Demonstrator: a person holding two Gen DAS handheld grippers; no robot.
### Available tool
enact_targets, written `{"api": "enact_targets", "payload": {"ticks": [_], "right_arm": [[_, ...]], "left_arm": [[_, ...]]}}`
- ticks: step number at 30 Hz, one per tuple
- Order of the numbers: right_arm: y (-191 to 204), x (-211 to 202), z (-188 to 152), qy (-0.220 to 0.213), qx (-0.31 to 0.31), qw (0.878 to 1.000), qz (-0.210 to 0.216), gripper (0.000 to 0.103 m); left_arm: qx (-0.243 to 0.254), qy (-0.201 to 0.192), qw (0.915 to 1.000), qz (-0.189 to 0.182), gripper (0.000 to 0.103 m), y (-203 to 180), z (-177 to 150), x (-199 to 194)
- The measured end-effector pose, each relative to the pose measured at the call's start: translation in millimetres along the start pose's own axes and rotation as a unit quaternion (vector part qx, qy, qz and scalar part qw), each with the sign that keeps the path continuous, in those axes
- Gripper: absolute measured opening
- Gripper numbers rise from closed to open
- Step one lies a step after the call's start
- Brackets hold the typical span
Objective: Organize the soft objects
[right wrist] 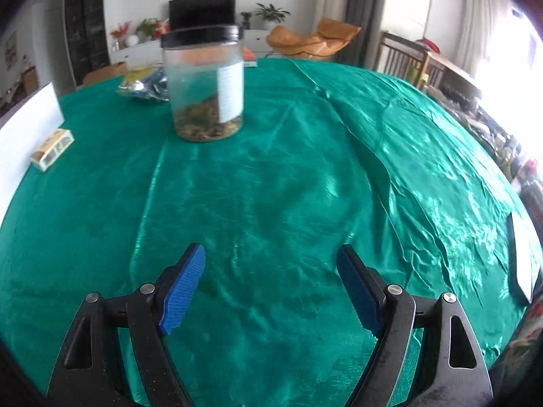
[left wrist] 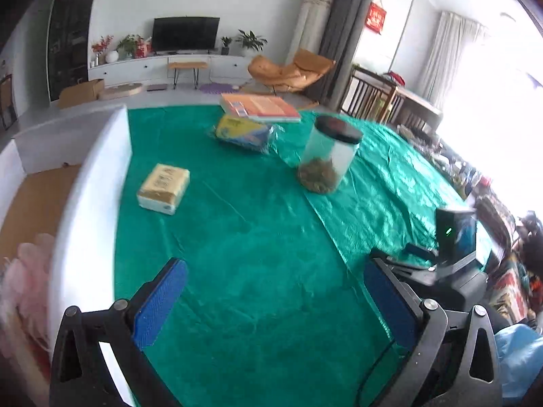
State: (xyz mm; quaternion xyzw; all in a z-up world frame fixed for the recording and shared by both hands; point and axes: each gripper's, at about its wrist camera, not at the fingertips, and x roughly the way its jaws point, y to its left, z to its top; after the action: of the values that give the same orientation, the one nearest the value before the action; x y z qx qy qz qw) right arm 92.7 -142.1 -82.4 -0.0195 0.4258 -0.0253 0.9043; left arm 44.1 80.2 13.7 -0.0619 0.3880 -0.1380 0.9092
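Left gripper [left wrist: 275, 291], right gripper [right wrist: 271, 285] gape, empty.

shiny green cloth [right wrist: 271, 176] covers the bench; clear jar [right wrist: 203, 84], black lid [right wrist: 202, 35]; tan tissue pack [left wrist: 163, 189]; blue ribbed pads [right wrist: 183, 291].

The right gripper [right wrist: 271, 288] hung over the green cloth [right wrist: 305, 169], jaws wide apart with nothing between them. At eleven o'clock stood a clear jar [right wrist: 205, 84] — black-lidded — and at ten o'clock a tissue pack [right wrist: 51, 149].
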Motion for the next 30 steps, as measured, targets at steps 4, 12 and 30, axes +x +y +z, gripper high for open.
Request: {"api": "enact_targets", "payload": {"ticks": [4, 12, 30], "right_arm": [[-17.5, -3.3, -0.1, 0.002, 0.022, 1.000, 0.017, 0.082], [-17.6, -9.3, -8.0, 0.002, 0.022, 1.000, 0.021, 0.085], [-17.4, -8.2, -7.6, 0.002, 0.022, 1.000, 0.020, 0.086]], "left_arm": [[0.034, 0.064, 0.9956, 0.059, 0.103, 3.2, -21.2, 71.2], [0.046, 0.073, 0.9915, 0.097, 0.103, 13.2, -32.3, 101.8], [0.045, 0.073, 0.9916, 0.097, 0.103, 14.4, -29.7, 97.5]]}}
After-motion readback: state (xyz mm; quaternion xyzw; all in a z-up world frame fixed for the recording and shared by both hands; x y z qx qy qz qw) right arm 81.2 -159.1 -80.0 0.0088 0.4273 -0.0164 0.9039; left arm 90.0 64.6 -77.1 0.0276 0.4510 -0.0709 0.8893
